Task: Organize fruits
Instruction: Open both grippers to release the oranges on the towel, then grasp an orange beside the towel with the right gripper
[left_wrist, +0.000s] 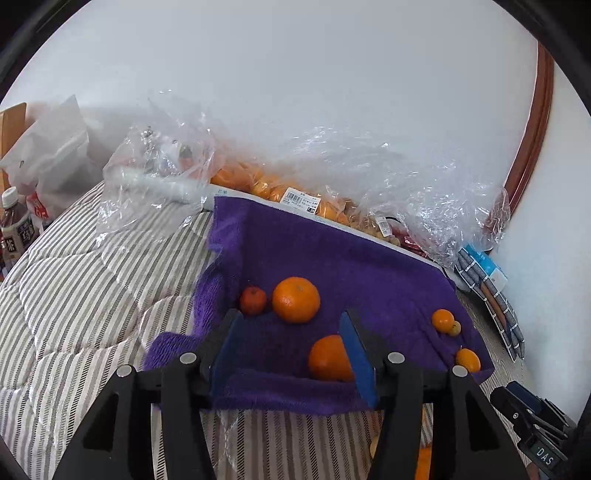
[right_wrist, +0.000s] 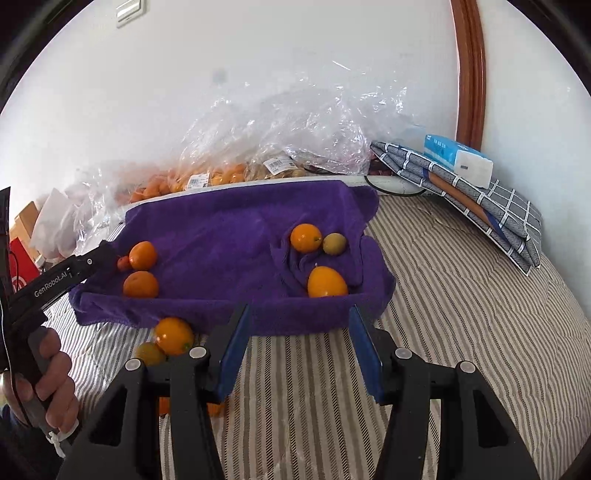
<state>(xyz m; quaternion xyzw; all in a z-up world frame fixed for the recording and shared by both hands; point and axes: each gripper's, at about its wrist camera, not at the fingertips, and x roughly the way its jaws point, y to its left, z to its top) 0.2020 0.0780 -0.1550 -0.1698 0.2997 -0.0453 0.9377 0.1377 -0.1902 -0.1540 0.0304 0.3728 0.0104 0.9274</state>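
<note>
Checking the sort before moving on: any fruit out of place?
Yes. Two orange fruits lie on the striped quilt, just off the purple towel's near-left edge, while the rest sit on the towel in a left group and a right group.

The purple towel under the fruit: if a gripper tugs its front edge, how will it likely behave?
The purple towel looks soft and floppy: it lies in folds and bunches near the orange, so it would probably drag and crumple, not slide flat. The round fruit on it would likely roll; the oranges near its left edge could tumble onto the striped quilt.
</note>
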